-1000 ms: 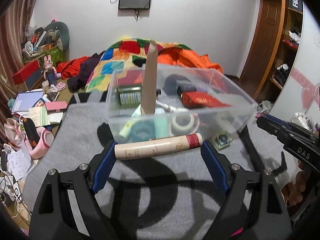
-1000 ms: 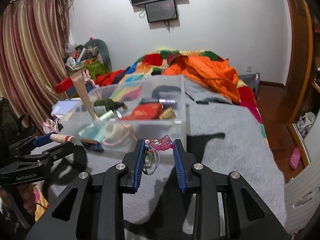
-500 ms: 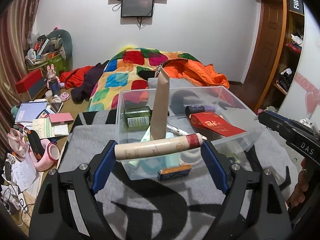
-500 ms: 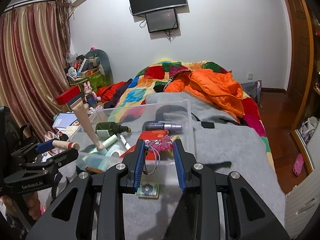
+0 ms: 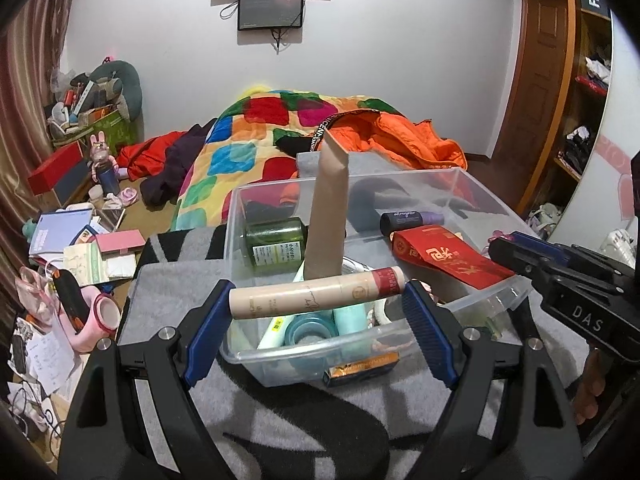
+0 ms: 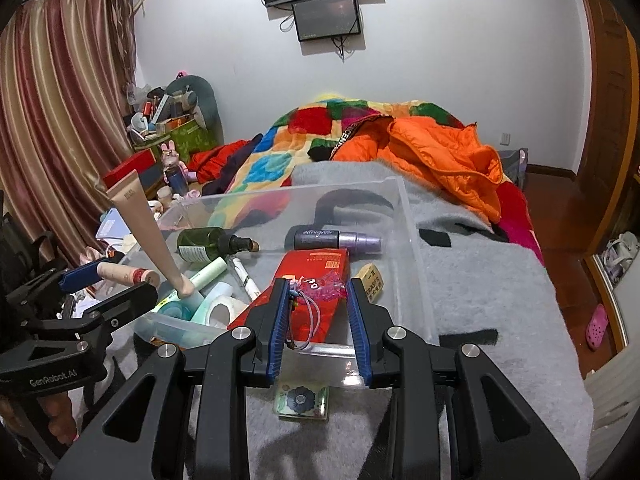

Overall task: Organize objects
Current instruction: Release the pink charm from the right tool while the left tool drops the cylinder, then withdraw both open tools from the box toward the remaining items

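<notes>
Clearly, the step in hand was the carrying of two things to the clear plastic bin [image 5: 472, 176] on the grey blanket [image 6: 480, 280] of the bed. The left tongs [image 5: 318, 312] were clamped on a beige paper roll with a red end [image 5: 316, 295], which lay crosswise between the blue pads, its two ends pressed by them. The roll hung over the near part of the bin, above some rolls of tape [image 5: 308, 326].

The right tongs [image 6: 320, 312] stood close together and gripped a small pink charm with a cord [image 6: 320, 282], the cord hanging down between the jaws. It hung at the near rim of the bin, above a red envelope [image 6: 312, 280]. Inside the bin I could also see a green bottle [image 6: 200, 244], a dark and purple tube [image 6: 332, 238] and a tall brown tube [image 6: 144, 228] that stood leaning.

In my judgement both things were nearly over their place. The next move called for lowering each one a little into the bin and then parting the jaws. The left side needed care, because the leaning brown tube stood just behind the roll and could be knocked. Two small flat things, an orange packet [image 5: 360, 368] and a floral square [image 6: 301, 400], lay on the blanket in front of the bin, not yet collected.
</notes>
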Available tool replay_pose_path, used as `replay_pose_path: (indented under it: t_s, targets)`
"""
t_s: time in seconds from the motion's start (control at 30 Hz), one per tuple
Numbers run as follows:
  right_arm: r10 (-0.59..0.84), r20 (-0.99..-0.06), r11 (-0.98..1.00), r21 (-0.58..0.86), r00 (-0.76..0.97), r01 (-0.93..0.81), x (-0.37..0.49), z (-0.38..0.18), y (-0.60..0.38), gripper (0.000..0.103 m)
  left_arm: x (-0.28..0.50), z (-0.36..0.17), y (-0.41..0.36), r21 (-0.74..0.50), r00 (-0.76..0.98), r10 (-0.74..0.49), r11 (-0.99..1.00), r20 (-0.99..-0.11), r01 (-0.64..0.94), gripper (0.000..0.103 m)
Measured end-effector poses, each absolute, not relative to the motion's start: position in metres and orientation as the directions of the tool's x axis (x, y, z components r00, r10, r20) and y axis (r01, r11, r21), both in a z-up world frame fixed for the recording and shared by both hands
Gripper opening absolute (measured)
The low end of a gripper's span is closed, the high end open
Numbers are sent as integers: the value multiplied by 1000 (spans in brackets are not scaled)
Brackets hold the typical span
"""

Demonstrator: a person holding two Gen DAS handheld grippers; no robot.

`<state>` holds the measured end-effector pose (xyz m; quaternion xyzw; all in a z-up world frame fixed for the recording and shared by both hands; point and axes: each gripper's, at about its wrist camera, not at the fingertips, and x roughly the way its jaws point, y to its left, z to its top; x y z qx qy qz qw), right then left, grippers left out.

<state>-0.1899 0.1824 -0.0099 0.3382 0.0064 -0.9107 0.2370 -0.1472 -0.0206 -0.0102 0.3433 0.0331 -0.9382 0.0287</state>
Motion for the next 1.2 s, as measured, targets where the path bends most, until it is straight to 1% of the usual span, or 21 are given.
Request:
replay_pose_path:
  t_s: [0.3, 0.37, 0.43, 0.6, 0.67, 0.73, 0.97, 1.07, 1.2]
  targets:
    - [-395, -629, -895, 101, -670, 434, -186, -9, 176, 27, -154, -14, -22, -99, -741, 20, -993, -671, 63, 85]
    - [-401, -628, -892, 102, -667, 441, -183, -8, 176, 30, -153, -13, -22, -103, -739, 25, -993, -673, 60, 88]
    - [-406, -625, -890, 106, -666, 443, -180, -6, 177, 36, -151, -13, -21, -97, -739, 23, -994, -673, 57, 90]
    - [-413, -618, -887, 107, -669, 448, -173, -1, 179, 40, -143, -8, -16, -88, -744, 24, -995, -668, 47, 90]
    - [-416, -612, -887, 109, -672, 450, -170, 2, 181, 44, -139, -4, -14, -86, -750, 24, -995, -661, 45, 90]
    - [-420, -601, -886, 109, -680, 451, -164, 6, 184, 51, -133, -1, -14, -83, -757, 22, -996, -653, 42, 91]
    - [-401, -575, -893, 71, -714, 445, -144, 16, 195, 59, -114, 10, -13, -87, -776, 24, -995, -630, 40, 93]
    - [-389, -574, -897, 56, -721, 440, -137, 16, 201, 60, -106, 12, -14, -87, -781, 20, -995, -624, 44, 95]
    - [-381, -584, -902, 66, -717, 426, -130, 7, 208, 67, -96, 3, -21, -116, -771, 23, -991, -636, 65, 96]
